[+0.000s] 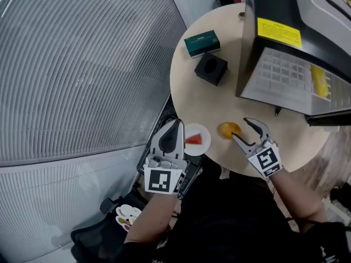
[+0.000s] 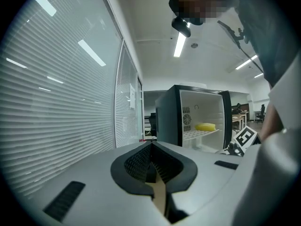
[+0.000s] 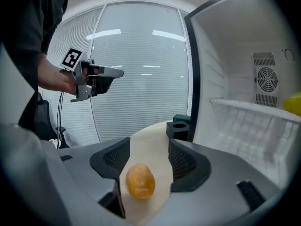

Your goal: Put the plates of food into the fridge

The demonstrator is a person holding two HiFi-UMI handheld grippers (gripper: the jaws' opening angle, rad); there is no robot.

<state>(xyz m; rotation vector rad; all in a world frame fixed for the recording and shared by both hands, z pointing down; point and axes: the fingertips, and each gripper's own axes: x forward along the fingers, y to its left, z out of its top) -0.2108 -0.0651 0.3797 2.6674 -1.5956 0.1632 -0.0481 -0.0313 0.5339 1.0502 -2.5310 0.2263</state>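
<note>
A white plate (image 1: 202, 135) with a red slice of food (image 1: 193, 140) sits at the near edge of the round table (image 1: 192, 92). An orange-yellow piece of food (image 1: 228, 129) (image 3: 140, 181) lies on the tabletop to its right. My left gripper (image 1: 177, 126) (image 2: 151, 147) is shut and empty, held level just left of the plate, off the table's rim. My right gripper (image 1: 241, 129) (image 3: 148, 145) is open, tilted down, with the orange piece between its jaws, untouched. The small fridge (image 1: 249, 48) (image 3: 207, 79) stands open, and a yellow item (image 2: 205, 126) lies on its shelf.
A green box (image 1: 202, 43) (image 3: 181, 118) and a black cube with a round hole (image 1: 210, 68) (image 3: 177, 129) stand at the far side of the table. The fridge door (image 1: 285, 81) hangs open over the table's right. Window blinds (image 1: 82, 64) run along the left.
</note>
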